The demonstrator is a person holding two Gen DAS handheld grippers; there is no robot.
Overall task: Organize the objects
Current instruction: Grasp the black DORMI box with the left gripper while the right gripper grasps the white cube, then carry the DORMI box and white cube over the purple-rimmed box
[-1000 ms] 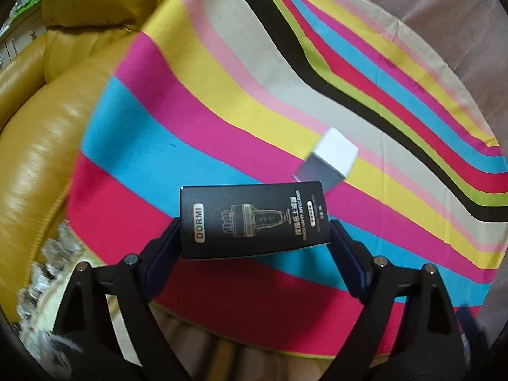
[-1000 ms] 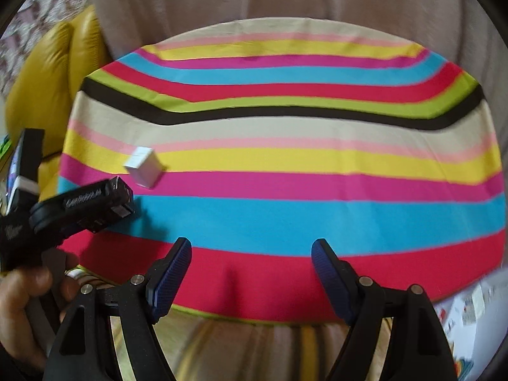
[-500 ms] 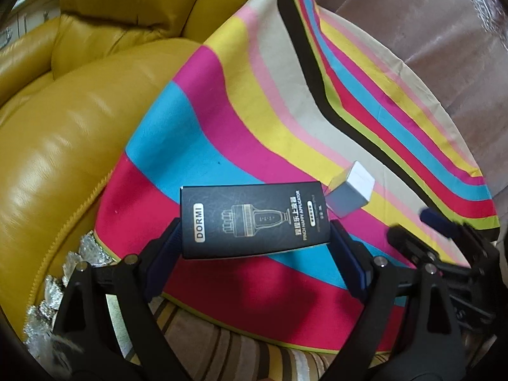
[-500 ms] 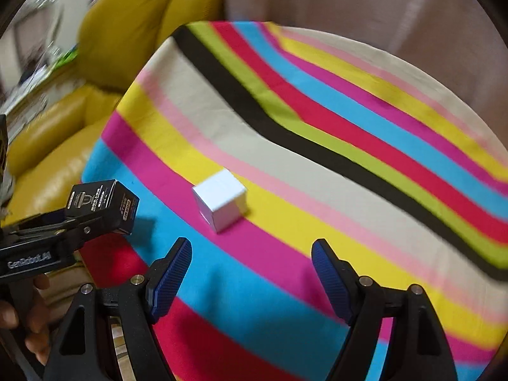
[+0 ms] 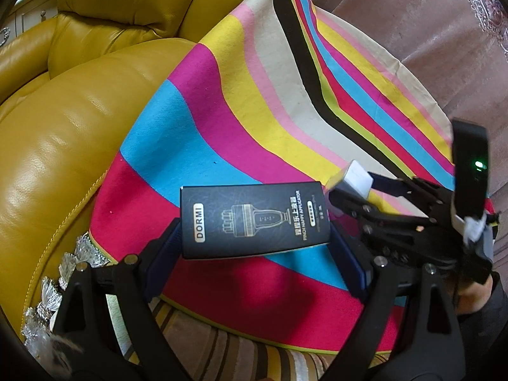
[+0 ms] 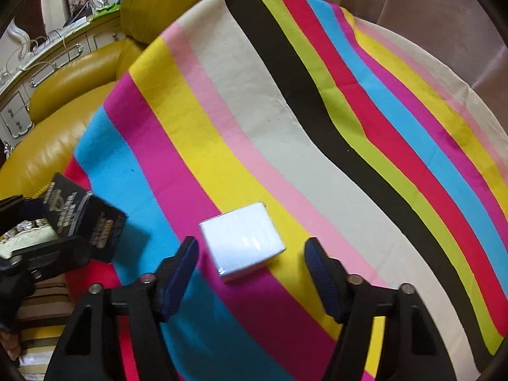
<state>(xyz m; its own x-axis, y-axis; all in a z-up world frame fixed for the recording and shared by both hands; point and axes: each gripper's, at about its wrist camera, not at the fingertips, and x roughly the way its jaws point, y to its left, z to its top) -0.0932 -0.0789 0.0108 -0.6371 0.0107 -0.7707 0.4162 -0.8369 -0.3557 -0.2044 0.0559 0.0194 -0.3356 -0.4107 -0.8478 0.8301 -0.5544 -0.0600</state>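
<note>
White box (image 6: pixel 243 241), a small smooth cube, sits on the striped cloth (image 6: pixel 317 127) between the right gripper (image 6: pixel 250 270) fingers, which have just been closing but stand apart from it. Only the left wrist view shows the black DORMI carton (image 5: pixel 254 219) face-on, glossy, its ends clamped by the left gripper (image 5: pixel 254 254) fingers; there the white box is half hidden behind the right gripper. A yellow leather sofa (image 5: pixel 63 127) borders the cloth.

Matt woven striped cloth (image 6: pixel 317 146), glossy smooth yellow leather sofa (image 5: pixel 63 146), black box (image 5: pixel 254 219) of satin-finish printed card, white box (image 6: pixel 243 241) of smooth glossy card, ribbed blue rubber-like gripper pads (image 6: pixel 320 270)
</note>
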